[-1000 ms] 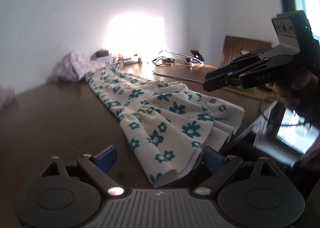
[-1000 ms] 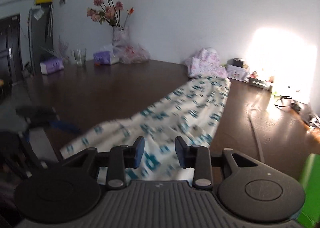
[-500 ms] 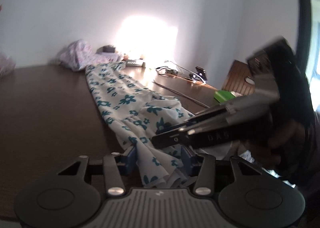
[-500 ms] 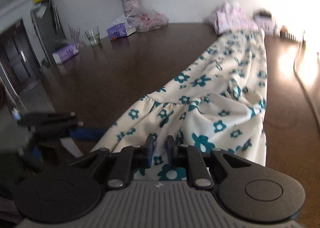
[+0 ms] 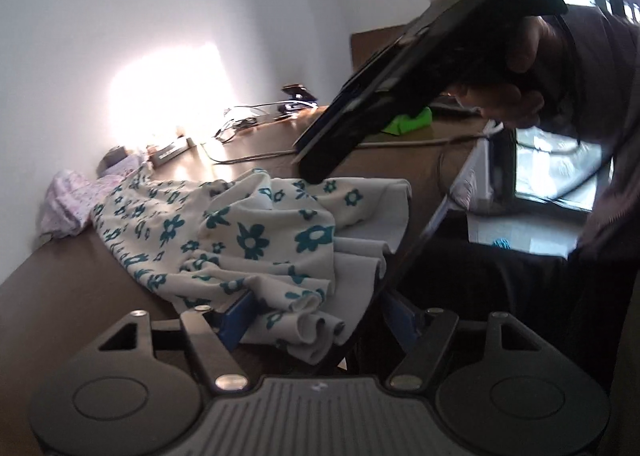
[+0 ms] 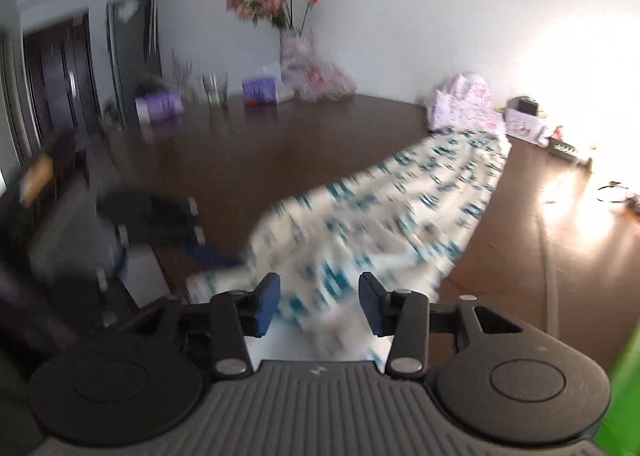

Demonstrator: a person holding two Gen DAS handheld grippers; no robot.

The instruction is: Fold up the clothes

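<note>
A: Centrally, in the left wrist view: floral garment [image 5: 256, 232], cream with teal flowers, stretched from the mid-left of the frame to the lower centre over the dark wooden table [image 5: 68, 288], its near hem bunched and draped over the table edge.

B: And the left gripper [image 5: 316, 320]?

A: Bottom centre; jaws opening, blue pads apart, bunched hem lying between them. Left pad touching cloth; right pad standing clear of it. Not clamped.

B: Upper right of the same view?

A: Right gripper [image 5: 310, 170], black, slanting down from the upper right, carried in a hand [image 5: 516, 80]; tip just above the garment's far fold. Jaw state unreadable from this side.

B: From the right wrist view, then?

A: Blurred throughout. Right gripper [image 6: 319, 302] at lower centre, jaws opening, blue pads apart with the garment's [image 6: 400, 216] near edge seen between them; no pressing on the cloth visible. Left gripper [image 6: 208, 252] at mid-left, blurred, at the hem's corner.

B: Background?

A: Pink patterned bundle [image 6: 468, 104] touching the garment's far end; vase of flowers [image 6: 292, 44] and drinking glass [image 6: 216, 90] at the upper centre, by the wall.
</note>
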